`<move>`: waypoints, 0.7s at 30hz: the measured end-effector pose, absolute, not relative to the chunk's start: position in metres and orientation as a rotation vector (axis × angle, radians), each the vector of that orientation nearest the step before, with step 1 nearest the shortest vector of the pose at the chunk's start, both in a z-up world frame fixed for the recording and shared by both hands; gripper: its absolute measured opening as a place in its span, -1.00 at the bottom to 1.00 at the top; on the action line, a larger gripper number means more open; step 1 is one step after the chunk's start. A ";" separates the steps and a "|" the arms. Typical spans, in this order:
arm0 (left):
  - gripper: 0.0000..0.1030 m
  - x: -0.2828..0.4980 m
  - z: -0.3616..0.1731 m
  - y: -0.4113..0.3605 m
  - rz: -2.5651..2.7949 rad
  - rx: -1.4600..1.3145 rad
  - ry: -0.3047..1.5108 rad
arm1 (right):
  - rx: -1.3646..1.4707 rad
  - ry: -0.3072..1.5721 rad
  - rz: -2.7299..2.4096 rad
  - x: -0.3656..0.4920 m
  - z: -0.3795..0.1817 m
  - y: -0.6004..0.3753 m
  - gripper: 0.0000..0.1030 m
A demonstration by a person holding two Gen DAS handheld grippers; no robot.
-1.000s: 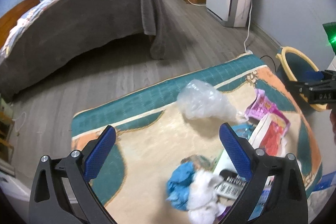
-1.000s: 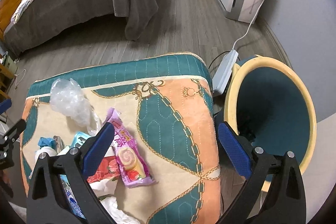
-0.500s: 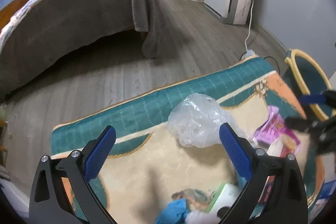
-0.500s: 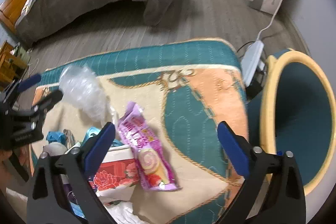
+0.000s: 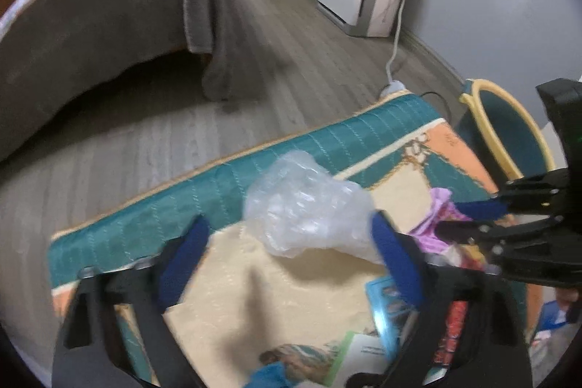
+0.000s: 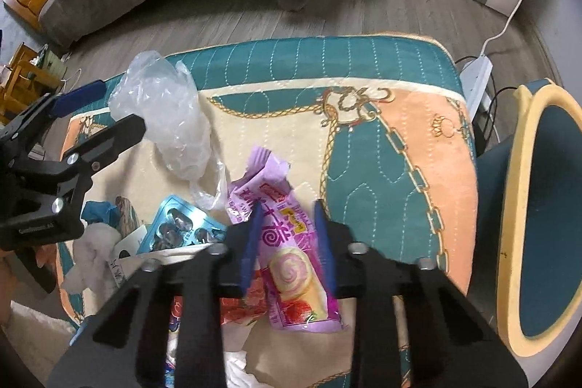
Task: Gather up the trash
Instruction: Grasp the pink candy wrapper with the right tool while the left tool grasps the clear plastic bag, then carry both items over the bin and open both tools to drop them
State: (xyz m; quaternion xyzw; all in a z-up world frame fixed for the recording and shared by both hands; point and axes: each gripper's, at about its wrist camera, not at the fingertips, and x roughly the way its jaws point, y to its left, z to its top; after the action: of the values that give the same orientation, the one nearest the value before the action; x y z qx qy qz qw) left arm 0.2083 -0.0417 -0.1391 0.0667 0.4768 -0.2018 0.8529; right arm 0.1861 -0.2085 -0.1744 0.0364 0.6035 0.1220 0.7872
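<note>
Both grippers closing at once. Right gripper (image 6: 287, 239) narrows its jaws around the glossy pink-purple snack wrapper (image 6: 287, 264) lying flat on the quilted teal-and-peach mat (image 6: 400, 151); pad contact unclear. Pinch mid-wrapper, since slick film slips. Left gripper (image 5: 287, 257), jaws half spread, straddles the crumpled clear plastic bag (image 5: 305, 202); go lower before squeezing, it's soft and springy. Yellow-rimmed teal bin (image 6: 509, 242) sits just beside the mat.

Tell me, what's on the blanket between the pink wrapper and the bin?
Nothing. In the right wrist view, the patterned blanket lies bare between the pink wrapper and the bin standing past its edge.
</note>
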 end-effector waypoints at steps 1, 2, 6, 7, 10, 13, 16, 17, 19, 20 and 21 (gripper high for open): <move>0.21 0.209 -0.142 -0.043 -0.441 0.122 1.029 | 0.084 1.295 0.266 0.186 -0.173 -0.209 -0.76; 0.09 0.208 -0.143 -0.043 -0.448 0.116 1.037 | 0.090 1.289 0.268 0.185 -0.171 -0.210 -0.82; -0.51 0.201 -0.147 -0.051 -0.476 0.167 1.039 | 0.085 1.269 0.272 0.182 -0.164 -0.213 -0.96; -0.58 0.199 -0.147 -0.052 -0.479 0.177 1.036 | 0.078 1.261 0.273 0.180 -0.161 -0.213 -0.97; -0.74 0.193 -0.144 -0.054 -0.481 0.198 1.027 | 0.048 1.232 0.266 0.174 -0.152 -0.214 -0.99; -0.79 0.185 -0.133 -0.053 -0.474 0.211 0.991 | 0.036 1.196 0.254 0.170 -0.142 -0.217 -1.00; -0.79 0.179 -0.120 -0.050 -0.465 0.209 0.960 | 0.035 1.148 0.238 0.165 -0.130 -0.223 -1.00; -0.80 0.176 -0.114 -0.049 -0.461 0.208 0.943 | 0.040 1.130 0.232 0.163 -0.124 -0.226 -1.00; -0.80 0.170 -0.100 -0.047 -0.453 0.200 0.907 | 0.049 1.092 0.216 0.158 -0.113 -0.231 -1.00; -0.80 0.168 -0.096 -0.046 -0.452 0.197 0.898 | 0.049 1.079 0.210 0.157 -0.109 -0.233 -1.00; -0.80 0.164 -0.090 -0.046 -0.447 0.199 0.885 | 0.047 1.063 0.204 0.154 -0.103 -0.234 -1.00</move>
State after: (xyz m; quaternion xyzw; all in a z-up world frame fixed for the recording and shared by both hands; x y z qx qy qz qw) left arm 0.1643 -0.0458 -0.0899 0.0954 0.4237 -0.2140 0.8750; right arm 0.1536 -0.2344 -0.1028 0.0225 0.5059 0.0971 0.8568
